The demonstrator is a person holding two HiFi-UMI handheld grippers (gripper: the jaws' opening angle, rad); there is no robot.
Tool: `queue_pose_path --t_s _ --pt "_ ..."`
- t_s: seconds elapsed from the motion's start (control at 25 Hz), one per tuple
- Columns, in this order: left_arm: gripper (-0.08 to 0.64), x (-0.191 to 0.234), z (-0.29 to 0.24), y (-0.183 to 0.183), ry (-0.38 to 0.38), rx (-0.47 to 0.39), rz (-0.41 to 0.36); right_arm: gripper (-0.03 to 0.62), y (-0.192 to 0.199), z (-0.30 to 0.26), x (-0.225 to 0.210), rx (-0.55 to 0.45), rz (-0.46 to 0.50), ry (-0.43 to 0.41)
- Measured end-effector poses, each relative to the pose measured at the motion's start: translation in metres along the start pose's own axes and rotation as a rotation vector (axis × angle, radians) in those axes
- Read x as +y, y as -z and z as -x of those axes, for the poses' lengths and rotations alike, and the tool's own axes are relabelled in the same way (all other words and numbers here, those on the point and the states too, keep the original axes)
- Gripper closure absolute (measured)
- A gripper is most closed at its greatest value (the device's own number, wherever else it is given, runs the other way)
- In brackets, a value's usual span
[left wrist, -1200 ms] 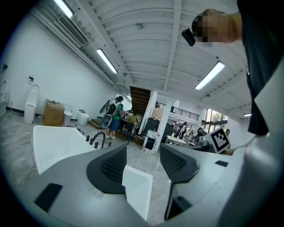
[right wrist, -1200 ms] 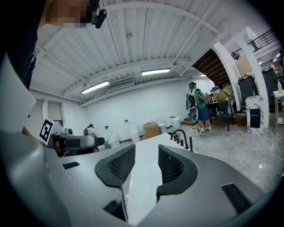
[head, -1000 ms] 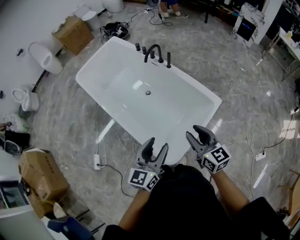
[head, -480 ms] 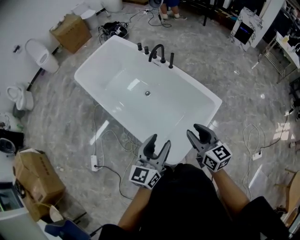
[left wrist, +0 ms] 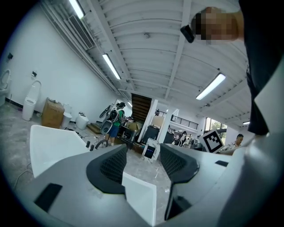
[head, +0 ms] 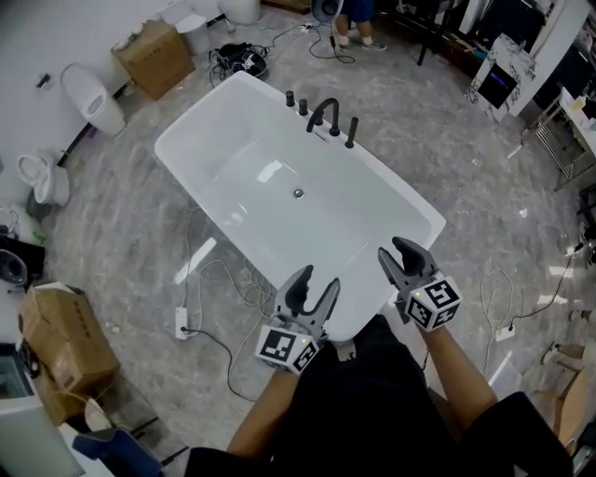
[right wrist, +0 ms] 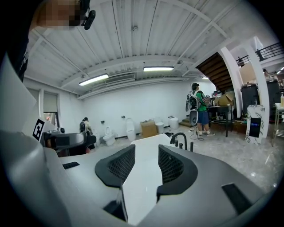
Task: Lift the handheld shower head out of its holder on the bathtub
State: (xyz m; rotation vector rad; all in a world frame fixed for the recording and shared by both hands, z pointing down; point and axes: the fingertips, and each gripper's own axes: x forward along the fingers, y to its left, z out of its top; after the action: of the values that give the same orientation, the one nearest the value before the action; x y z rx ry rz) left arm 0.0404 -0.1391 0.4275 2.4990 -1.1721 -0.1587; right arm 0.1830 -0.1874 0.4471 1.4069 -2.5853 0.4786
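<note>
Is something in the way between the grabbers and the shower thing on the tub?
Nothing visible. Only the open bathtub lies between the left gripper, the right gripper and the shower head on its far rim.

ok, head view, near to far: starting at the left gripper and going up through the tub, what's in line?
left gripper → bathtub near rim → drain → black faucet on the far rim → person standing at the top edge
</note>
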Motion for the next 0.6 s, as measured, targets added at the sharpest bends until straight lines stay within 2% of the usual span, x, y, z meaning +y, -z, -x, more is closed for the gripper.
queue_pose_path --t_s 0.32,0.6 --pt "0.345 0.022 -0.072 0.004 -0.139 -0.005 0.013 0.449 -0.006 -0.073 -0.102 0.041 -0.017 -0.041" --pt "0.345 0.046 -0.147 0.016 -0.217 -0.015 0.031 0.443 0.002 -0.152 -0.184 0.079 -0.009 -0.096"
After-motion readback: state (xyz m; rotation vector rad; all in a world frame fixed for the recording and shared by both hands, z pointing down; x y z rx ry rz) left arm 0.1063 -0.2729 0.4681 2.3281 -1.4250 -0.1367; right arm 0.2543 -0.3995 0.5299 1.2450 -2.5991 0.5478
